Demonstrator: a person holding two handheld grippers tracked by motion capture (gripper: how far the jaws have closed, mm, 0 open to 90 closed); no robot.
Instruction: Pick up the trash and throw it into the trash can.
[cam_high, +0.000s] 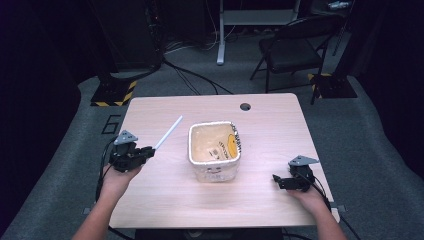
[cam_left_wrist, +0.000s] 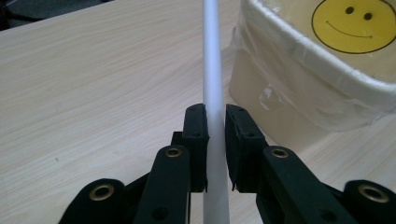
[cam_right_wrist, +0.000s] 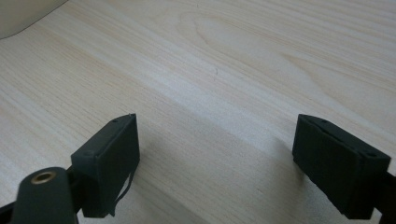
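Note:
A thin white stick (cam_high: 168, 132) slants up and away from my left gripper (cam_high: 148, 150), which is shut on its lower end at the table's left side. In the left gripper view the stick (cam_left_wrist: 212, 70) runs straight up between the two black jaws, close beside the bin's wall. A square cream bin (cam_high: 214, 150) lined with a clear bag bearing a yellow smiley face (cam_left_wrist: 353, 18) stands at the table's middle. My right gripper (cam_high: 276, 180) rests low at the right front, jaws wide open on bare wood (cam_right_wrist: 215, 140).
The light wooden table (cam_high: 270, 125) has a round cable hole (cam_high: 245, 106) near its far edge. Beyond it stand a black folding chair (cam_high: 292, 47), floor cables and yellow-black striped stand bases (cam_high: 114, 92).

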